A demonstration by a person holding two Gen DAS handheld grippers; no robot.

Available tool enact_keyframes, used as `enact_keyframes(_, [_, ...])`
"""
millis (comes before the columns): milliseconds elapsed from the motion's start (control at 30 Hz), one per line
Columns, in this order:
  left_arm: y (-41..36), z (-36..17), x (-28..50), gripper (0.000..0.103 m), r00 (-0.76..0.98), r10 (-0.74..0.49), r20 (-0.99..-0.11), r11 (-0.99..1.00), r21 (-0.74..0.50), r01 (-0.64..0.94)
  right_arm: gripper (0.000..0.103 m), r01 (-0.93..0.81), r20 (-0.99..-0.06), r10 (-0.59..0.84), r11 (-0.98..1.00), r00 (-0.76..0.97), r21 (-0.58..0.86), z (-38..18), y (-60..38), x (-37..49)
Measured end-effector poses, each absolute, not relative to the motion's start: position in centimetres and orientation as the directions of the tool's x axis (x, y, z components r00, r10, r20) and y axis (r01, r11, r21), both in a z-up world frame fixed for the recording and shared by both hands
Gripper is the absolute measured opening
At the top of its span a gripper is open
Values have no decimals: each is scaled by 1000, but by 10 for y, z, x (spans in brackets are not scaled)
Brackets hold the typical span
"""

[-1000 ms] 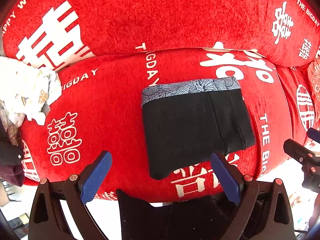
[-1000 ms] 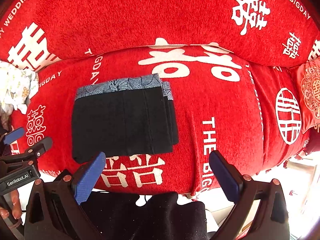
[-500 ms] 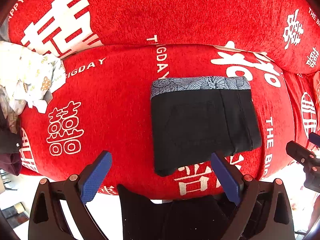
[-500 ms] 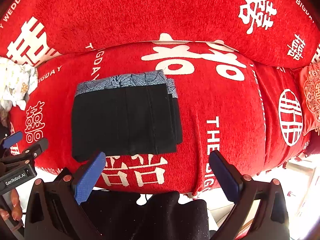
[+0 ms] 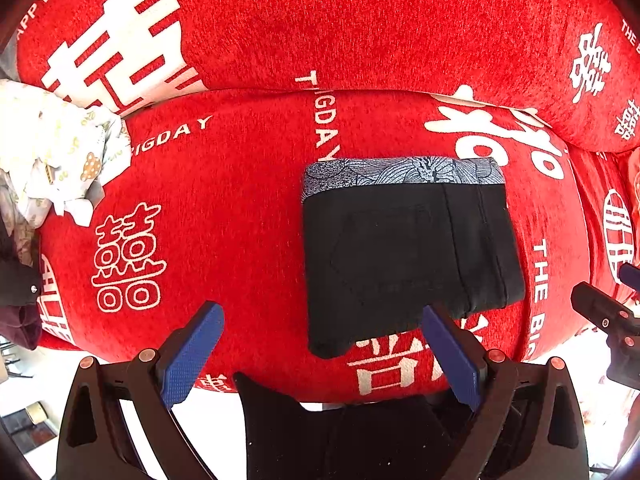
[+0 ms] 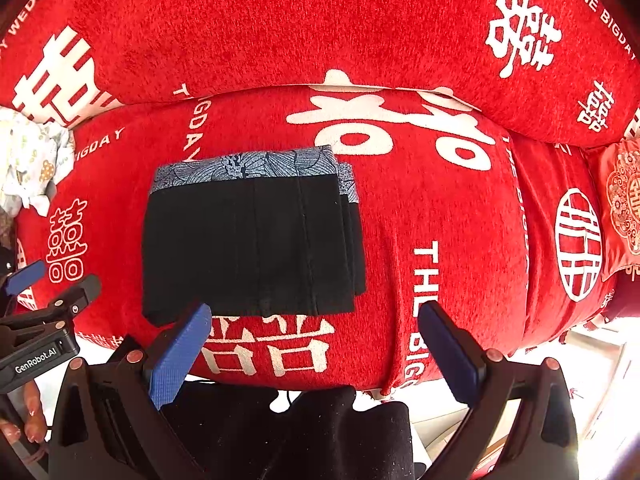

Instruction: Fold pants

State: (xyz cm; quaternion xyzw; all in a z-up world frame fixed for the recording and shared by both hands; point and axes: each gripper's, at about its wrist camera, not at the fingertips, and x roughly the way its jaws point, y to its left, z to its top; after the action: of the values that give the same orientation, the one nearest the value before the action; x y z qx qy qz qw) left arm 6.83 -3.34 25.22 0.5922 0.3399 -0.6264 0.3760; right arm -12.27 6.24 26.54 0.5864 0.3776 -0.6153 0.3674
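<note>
While both tools are hovering at the near edge of the sofa seat (image 6: 460, 240), the left gripper (image 5: 320, 356) is standing spread wide, blue pads (image 5: 188, 356) apart, gripping nothing. Right gripper (image 6: 316, 348) is likewise gaping and holding nothing, its left pad overlapping the near corner of the pants (image 6: 248, 240) in the view; contact cannot be told. Pants are lying folded into a flat black rectangle on the red seat cushion, patterned blue-grey waistband (image 5: 400, 172) facing the backrest (image 5: 360, 20), layered edges showing on the right side. Farther left, a crumpled pale printed cloth (image 5: 52, 152) is sitting at the seat's end, well apart from the pants.
</note>
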Motion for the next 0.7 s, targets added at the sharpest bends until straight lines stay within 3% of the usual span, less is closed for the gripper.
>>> enact_keyframes(700, [-41,207,65,99,-31,-47,-998,-494,-4,870,103,876,-998,-14,-480,-55,-42,222,49,-121])
